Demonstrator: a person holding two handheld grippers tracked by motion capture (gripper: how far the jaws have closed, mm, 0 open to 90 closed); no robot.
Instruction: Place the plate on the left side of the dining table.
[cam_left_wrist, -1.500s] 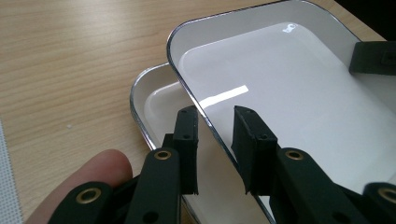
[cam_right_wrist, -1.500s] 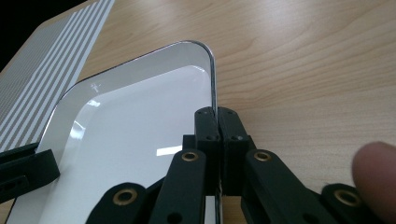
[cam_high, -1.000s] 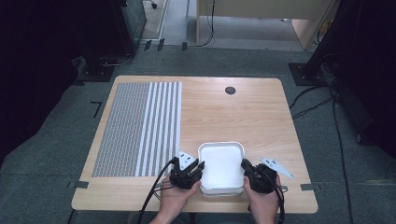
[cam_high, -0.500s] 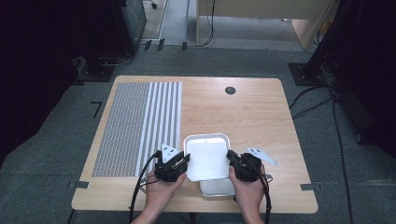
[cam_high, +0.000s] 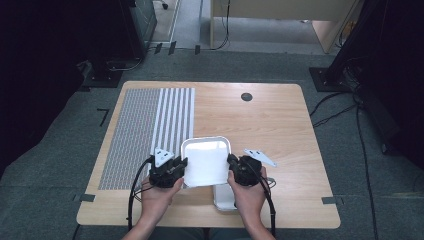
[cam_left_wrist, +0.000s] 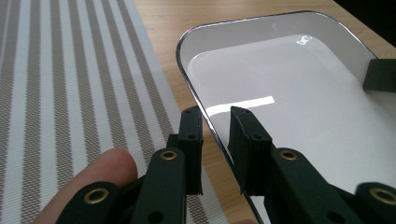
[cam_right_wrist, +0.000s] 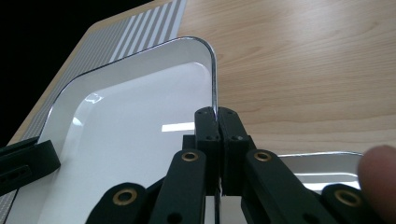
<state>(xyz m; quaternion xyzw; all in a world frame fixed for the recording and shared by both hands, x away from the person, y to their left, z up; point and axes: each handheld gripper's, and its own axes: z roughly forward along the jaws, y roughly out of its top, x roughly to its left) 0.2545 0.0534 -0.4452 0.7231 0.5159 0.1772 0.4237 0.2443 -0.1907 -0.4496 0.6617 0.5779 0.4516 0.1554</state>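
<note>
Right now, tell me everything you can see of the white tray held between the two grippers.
The white tray is a shallow glossy rectangle with rounded corners and a thin raised rim, empty inside. It is held over the wooden table, beside the striped mat, above a second tray. The right gripper has its jaws shut on one rim. The left gripper straddles the opposite rim, jaws slightly apart.

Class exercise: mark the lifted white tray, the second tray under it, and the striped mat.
lifted white tray (cam_high: 206, 160), high view, on its flat inner floor.
second tray (cam_high: 224, 199), high view, on its exposed near corner.
striped mat (cam_high: 145, 125), high view, on its middle stripes.
</note>
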